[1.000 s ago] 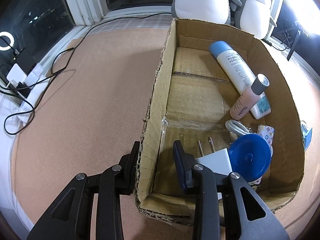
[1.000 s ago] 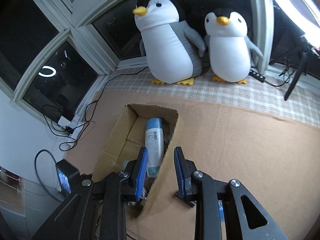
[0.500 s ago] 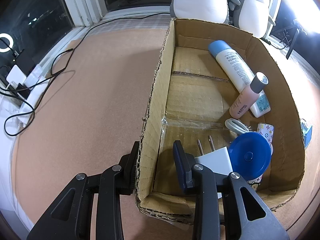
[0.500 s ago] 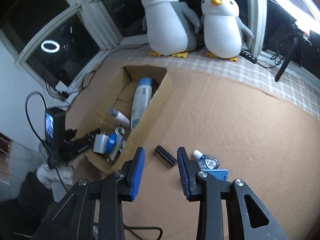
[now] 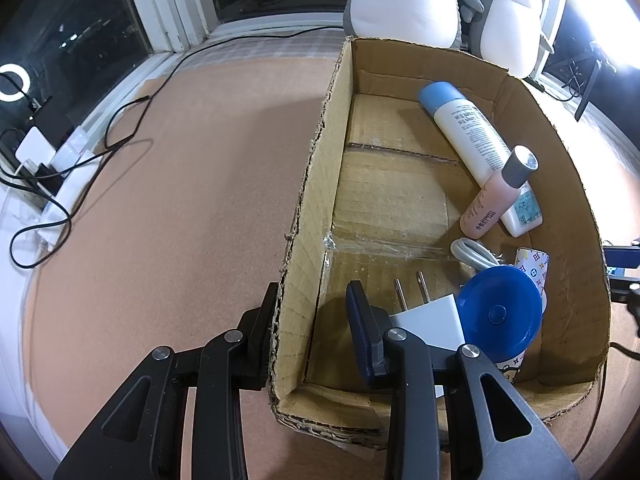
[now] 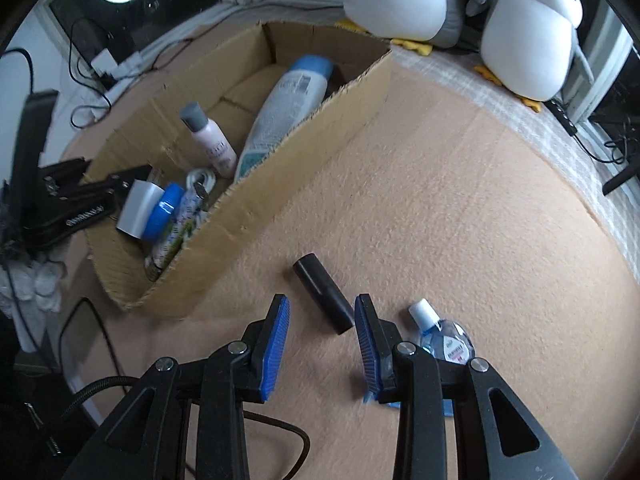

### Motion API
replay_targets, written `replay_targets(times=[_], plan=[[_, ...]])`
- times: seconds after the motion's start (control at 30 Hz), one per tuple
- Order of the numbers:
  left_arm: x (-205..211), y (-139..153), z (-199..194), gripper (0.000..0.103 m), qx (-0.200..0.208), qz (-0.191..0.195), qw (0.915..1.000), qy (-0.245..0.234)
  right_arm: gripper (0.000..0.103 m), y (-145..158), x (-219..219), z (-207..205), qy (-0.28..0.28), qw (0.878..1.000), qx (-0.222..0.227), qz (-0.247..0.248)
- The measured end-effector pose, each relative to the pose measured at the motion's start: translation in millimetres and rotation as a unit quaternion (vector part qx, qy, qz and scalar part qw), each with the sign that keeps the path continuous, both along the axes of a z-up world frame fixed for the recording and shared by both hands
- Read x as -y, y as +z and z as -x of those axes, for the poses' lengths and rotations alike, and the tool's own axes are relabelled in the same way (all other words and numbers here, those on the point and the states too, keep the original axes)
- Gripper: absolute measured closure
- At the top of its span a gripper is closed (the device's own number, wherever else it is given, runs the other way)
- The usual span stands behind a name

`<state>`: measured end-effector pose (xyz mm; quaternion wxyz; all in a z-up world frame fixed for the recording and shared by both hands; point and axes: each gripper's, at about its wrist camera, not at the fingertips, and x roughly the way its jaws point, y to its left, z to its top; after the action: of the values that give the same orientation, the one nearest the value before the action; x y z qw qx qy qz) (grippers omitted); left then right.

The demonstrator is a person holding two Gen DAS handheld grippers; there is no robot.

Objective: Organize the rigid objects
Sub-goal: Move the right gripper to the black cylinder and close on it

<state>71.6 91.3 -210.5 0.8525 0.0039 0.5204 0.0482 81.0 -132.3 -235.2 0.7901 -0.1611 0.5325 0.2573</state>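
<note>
Left wrist view: my left gripper (image 5: 310, 320) sat at lower centre, jaws spread astride the cardboard box (image 5: 308, 184) wall, outer finger touching it. Bare brown mat (image 5: 180, 200) filled the left half.

Right wrist view: my right gripper (image 6: 322, 340) was spread and empty; the black tube (image 6: 323, 298) lay just ahead between the tips. The sanitizer bottle (image 6: 442, 338) lay lower right, open mat beyond.

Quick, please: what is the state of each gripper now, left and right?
Left gripper: open, its jaws straddling the wall of the box, not clamped.
Right gripper: open, empty, the black tube just ahead.
</note>
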Motion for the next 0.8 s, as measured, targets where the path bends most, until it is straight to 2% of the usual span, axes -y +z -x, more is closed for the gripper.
replay_targets(times=[0.27, 0.4, 0.6, 0.8], plan=[[0, 0, 0, 0.072, 0.000, 0.000, 1.0000, 0.000, 0.072, -17, -18, -8, 0.010, 0.999, 0.009, 0.041], [0, 0, 0, 0.072, 0.000, 0.000, 1.0000, 0.000, 0.074, -16, -14, -15, -0.012, 1.000, -0.001, 0.025], [0, 0, 0, 0.072, 0.000, 0.000, 1.0000, 0.000, 0.088, -16, 0, -24, -0.050, 0.999, -0.017, -0.002], [-1, 0, 0, 0.072, 0.000, 0.000, 1.0000, 0.000, 0.088, -17, 16, -30, -0.095, 0.993, -0.036, -0.051]])
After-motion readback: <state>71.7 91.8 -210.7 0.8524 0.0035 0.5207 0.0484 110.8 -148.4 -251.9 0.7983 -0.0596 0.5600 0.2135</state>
